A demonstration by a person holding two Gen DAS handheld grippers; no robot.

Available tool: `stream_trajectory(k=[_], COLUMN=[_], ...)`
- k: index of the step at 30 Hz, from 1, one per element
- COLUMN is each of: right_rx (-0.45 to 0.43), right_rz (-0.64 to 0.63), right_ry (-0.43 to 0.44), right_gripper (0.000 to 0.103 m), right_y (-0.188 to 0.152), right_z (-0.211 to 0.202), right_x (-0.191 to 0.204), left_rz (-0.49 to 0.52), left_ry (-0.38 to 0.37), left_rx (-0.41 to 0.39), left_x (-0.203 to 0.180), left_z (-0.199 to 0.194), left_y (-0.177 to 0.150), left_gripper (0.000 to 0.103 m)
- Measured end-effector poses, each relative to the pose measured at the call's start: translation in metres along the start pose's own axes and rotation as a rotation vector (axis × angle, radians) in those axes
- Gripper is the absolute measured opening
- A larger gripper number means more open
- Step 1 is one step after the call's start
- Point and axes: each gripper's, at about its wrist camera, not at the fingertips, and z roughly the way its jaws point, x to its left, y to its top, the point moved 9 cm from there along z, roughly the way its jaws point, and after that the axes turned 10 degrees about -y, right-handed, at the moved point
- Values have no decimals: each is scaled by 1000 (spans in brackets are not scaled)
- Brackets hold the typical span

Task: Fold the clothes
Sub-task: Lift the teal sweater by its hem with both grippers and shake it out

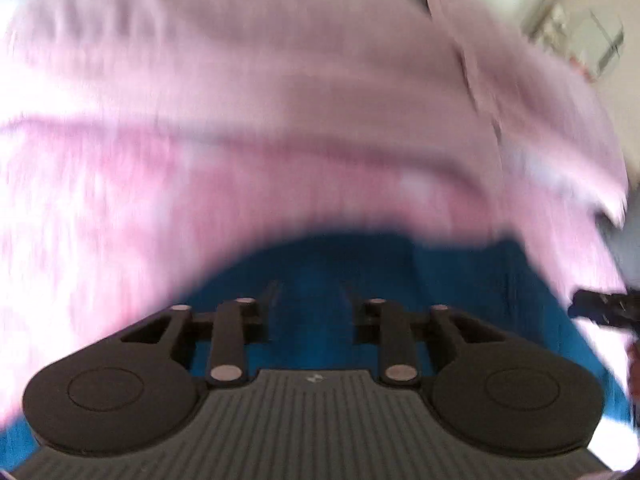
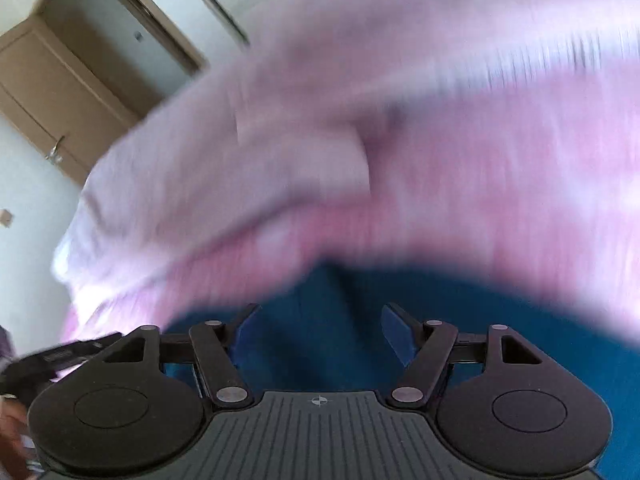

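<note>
A pink garment [image 1: 280, 100] fills most of the left wrist view, badly blurred, above a blue surface [image 1: 460, 280]. My left gripper [image 1: 310, 292] is over the blue surface just short of the garment's near edge, its fingers a little apart with only blue showing between them. In the right wrist view the same pink garment [image 2: 400, 140] spreads across the upper right. My right gripper [image 2: 320, 320] stands open over the blue surface [image 2: 500, 312], holding nothing. Each gripper shows at the other view's edge as a dark shape [image 1: 600, 308] [image 2: 60, 356].
A brown door [image 2: 52, 92] with a metal handle and a pale wall lie beyond the garment on the left in the right wrist view. Pale walls and a thin metal frame [image 1: 580, 20] show at the top right in the left wrist view. A hand [image 2: 8, 440] shows at the lower left edge.
</note>
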Motion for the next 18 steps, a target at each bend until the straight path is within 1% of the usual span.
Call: stream_trajectory(k=[1,3,5,7,10,12,13,14,15,16,17,18], right_rx=[46,79,96,84,53,42,38,36,39,43,50,60], right_rz=[9,-6,-13,7,19,17,16,13,12,15,21,32], right_ry=[6,-15,-30,-24,-16,2,13,24,33,40,50,67], right_gripper=[69,69,69,69,69,68,64,62,61,61,59,54], right_y=[-18,-40,-54,-51,-36,-26,-22,-18,-16,-14,-14,-14], right_z=[3,4,2,-1,-5,0,4,9,16,23,31,39], right_x=[-4,-7,-11,-18,-26,-26,-25,-24,-23,-22,-21,-20], left_rz=[14,21,-36,-107,-232,-279,-291,-302,-315,-328,-341,-348], left_ry=[-20,-79,-144,-203,-283,-306,-312,-316,-314,-317,-328,-336], left_rx=[41,93,94,82,68,69,79,90,102,109,105,103], left_x=[-5,-22,-39,-55,-78,-87,-91,-94,-94,-95,-95,-95], left_z=[0,7,21,37,68,88,99,109,120,128,133,136], left_y=[-18,-44,-52,-55,-45,-36,-32,-29,-28,-27,-26,-24], left_gripper=[16,16,22,22,23,25,28,28,28,25,10,4])
